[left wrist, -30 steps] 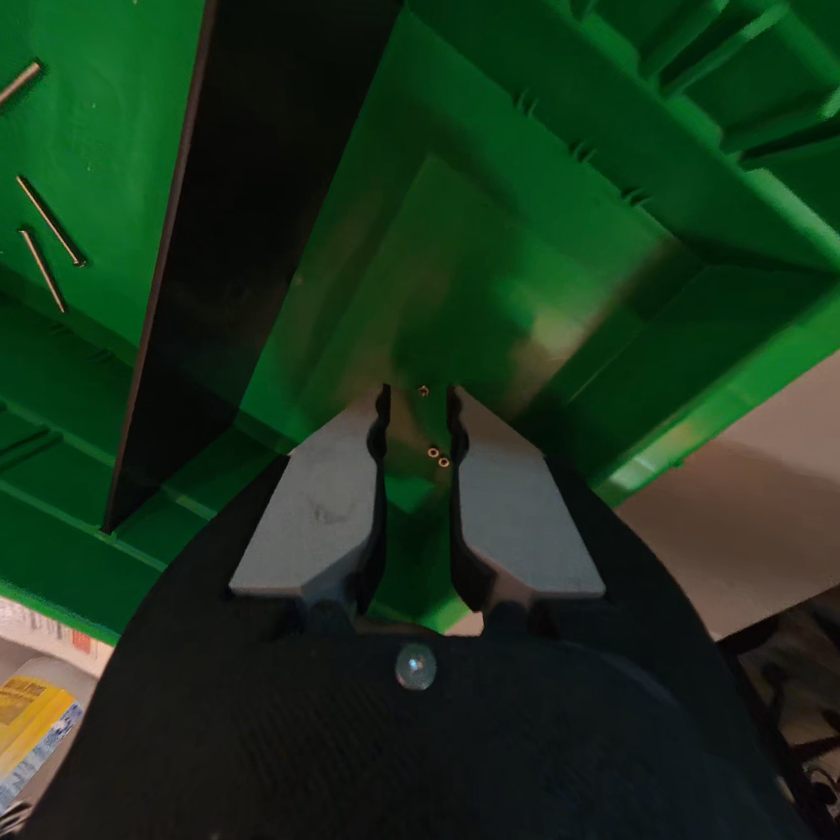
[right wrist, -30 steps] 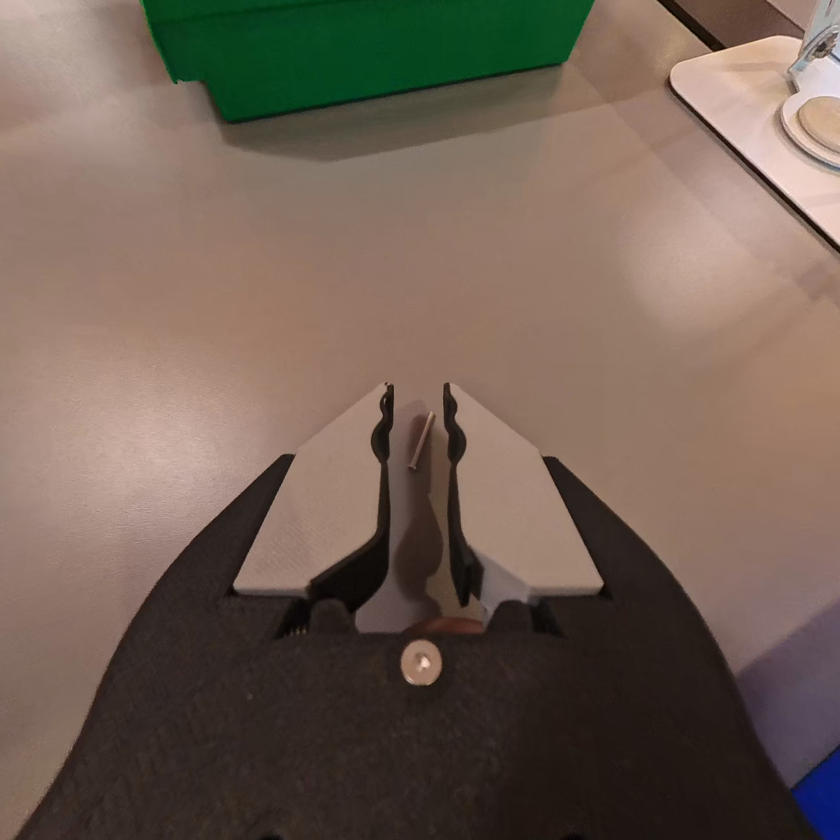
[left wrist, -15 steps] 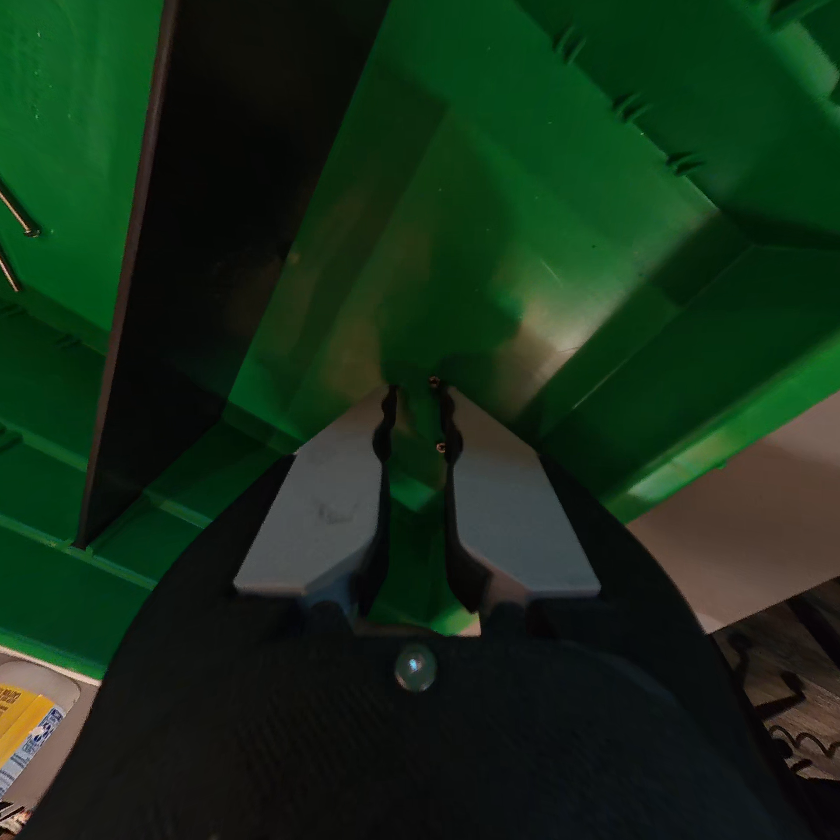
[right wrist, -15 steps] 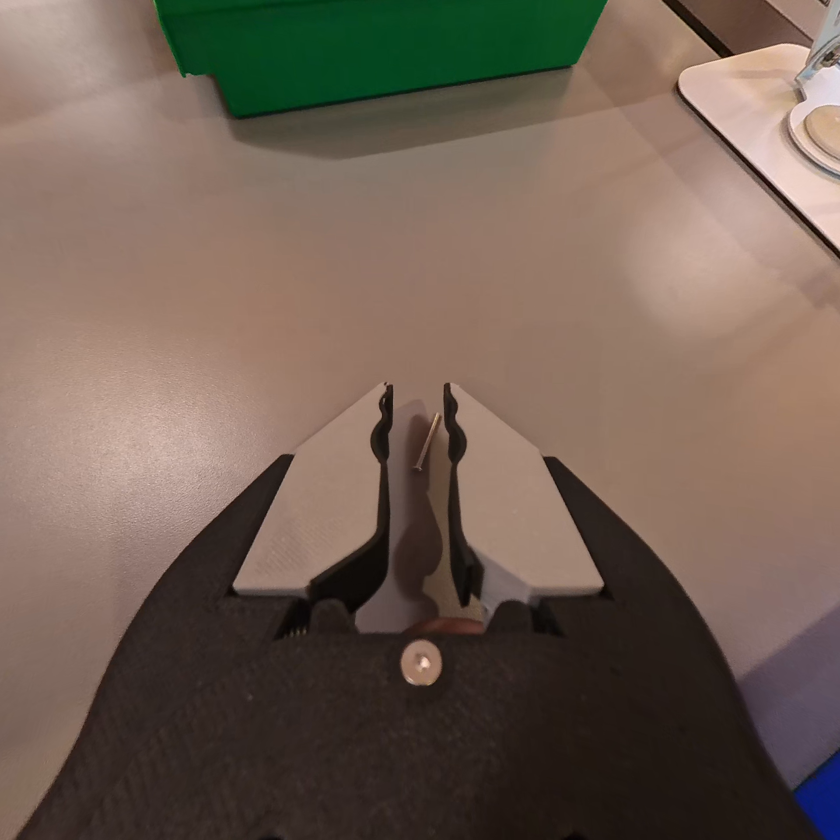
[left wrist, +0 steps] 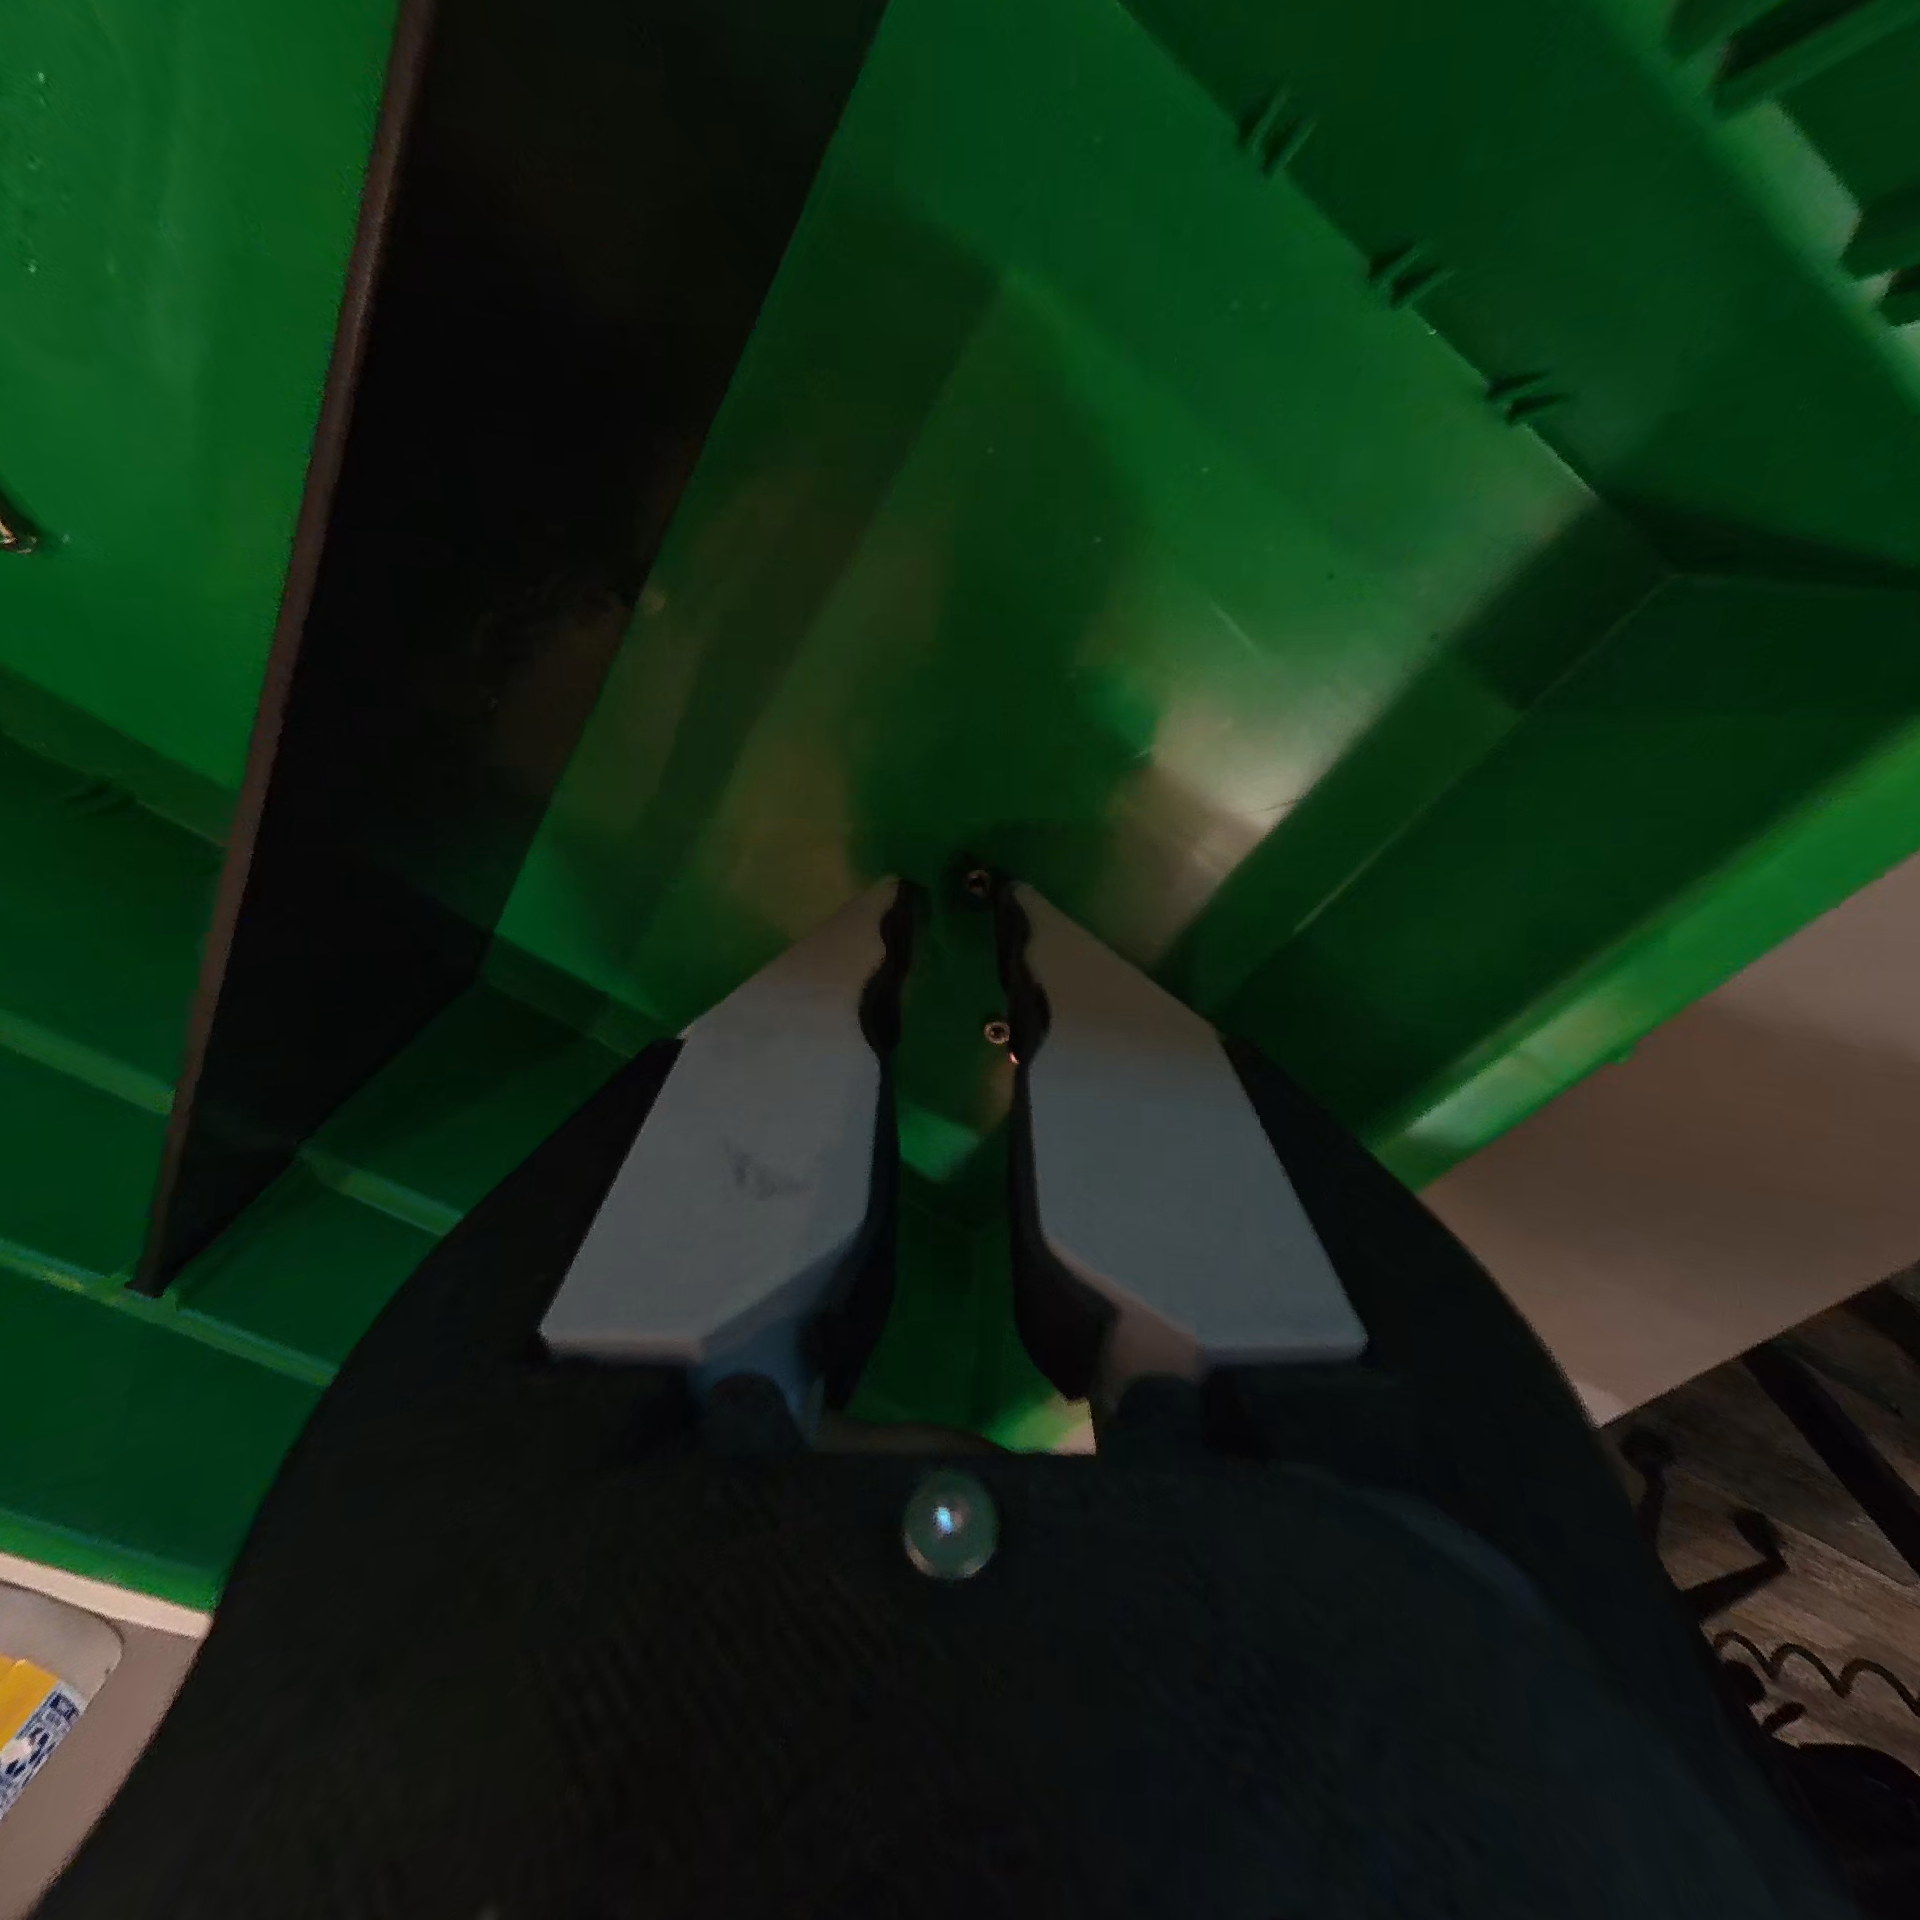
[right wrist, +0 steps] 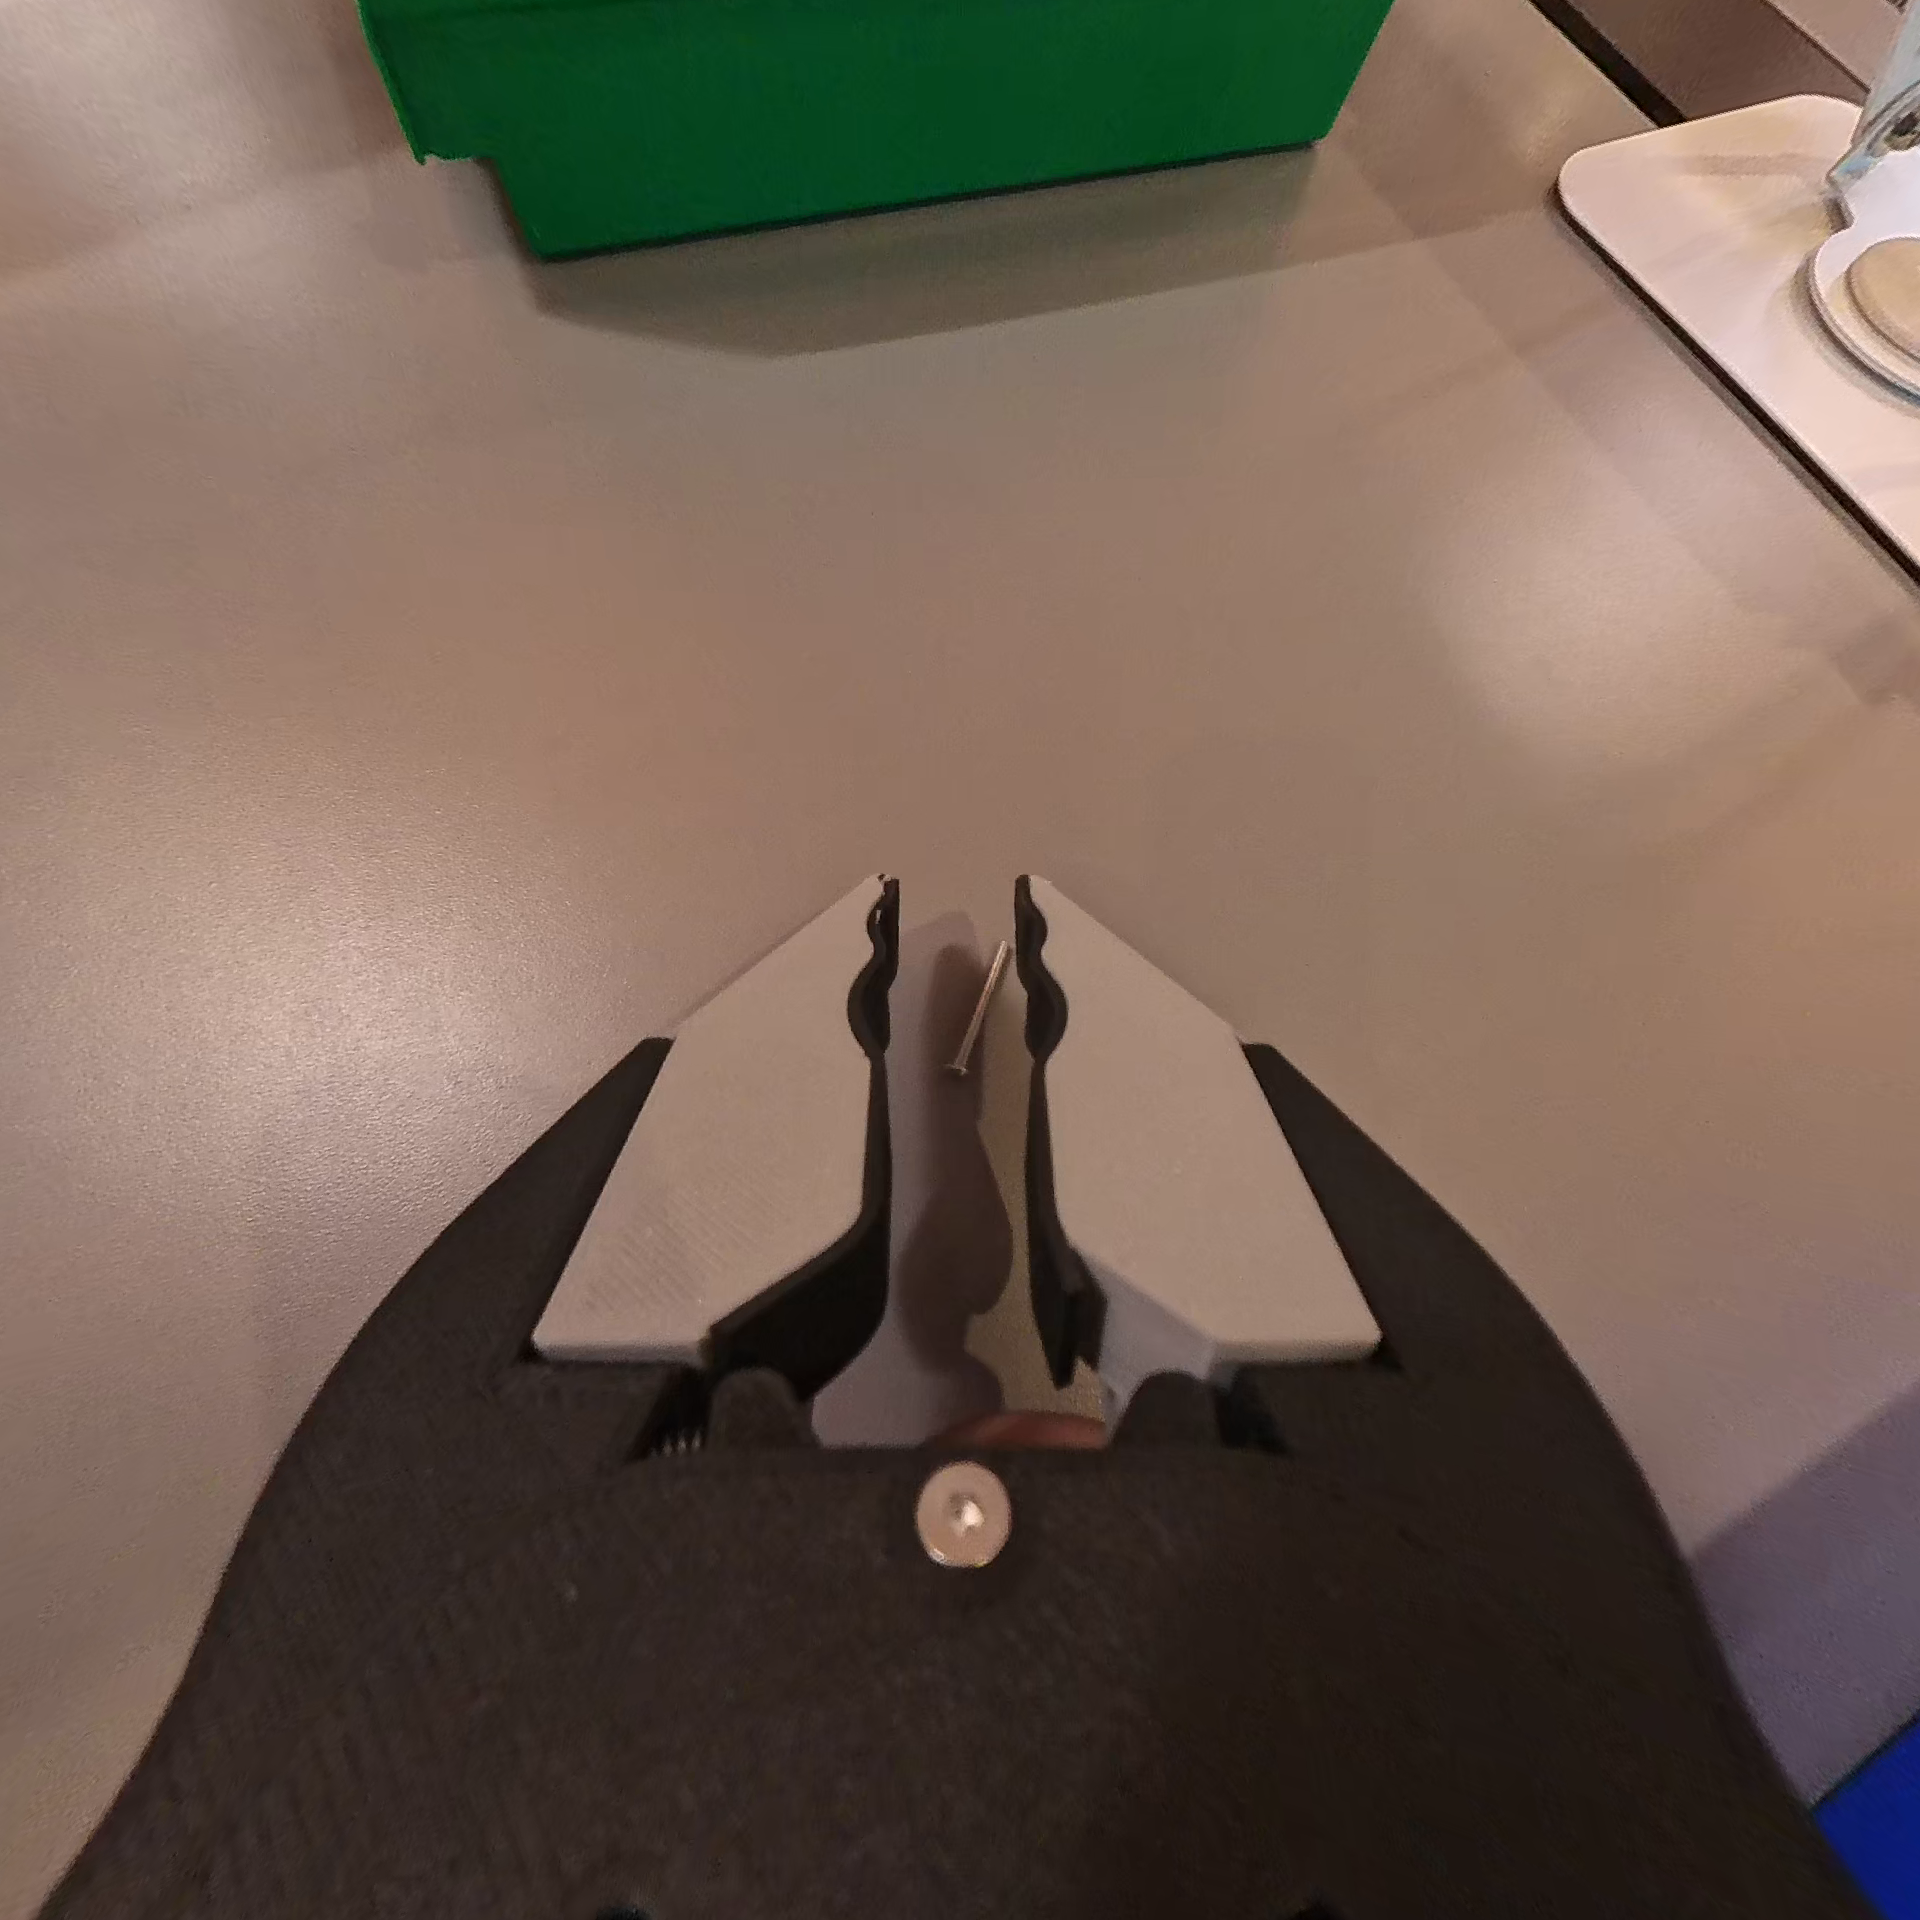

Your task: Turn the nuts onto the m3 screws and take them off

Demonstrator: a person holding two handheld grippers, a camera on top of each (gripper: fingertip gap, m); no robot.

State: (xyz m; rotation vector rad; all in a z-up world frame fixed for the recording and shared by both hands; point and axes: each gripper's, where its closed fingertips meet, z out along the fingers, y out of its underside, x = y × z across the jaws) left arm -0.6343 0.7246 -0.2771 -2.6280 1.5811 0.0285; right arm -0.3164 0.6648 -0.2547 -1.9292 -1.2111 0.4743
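While nothing is threaded yet, the left claw (left wrist: 954, 883) hangs spread inside the green bin (left wrist: 1351, 416), a nut (left wrist: 975, 880) at its tips and another nut (left wrist: 996, 1031) farther back. Over the bench (right wrist: 520, 623), the right claw (right wrist: 954, 883), also spread, straddles a screw (right wrist: 977, 1008) lying loose. Picking, turning on and removal remain. No brand is legible; a yellow label (left wrist: 26, 1725) is too cropped.

Left wrist view peers close into the green bin (left wrist: 1299, 468); right sees it (right wrist: 883, 104) from afar.
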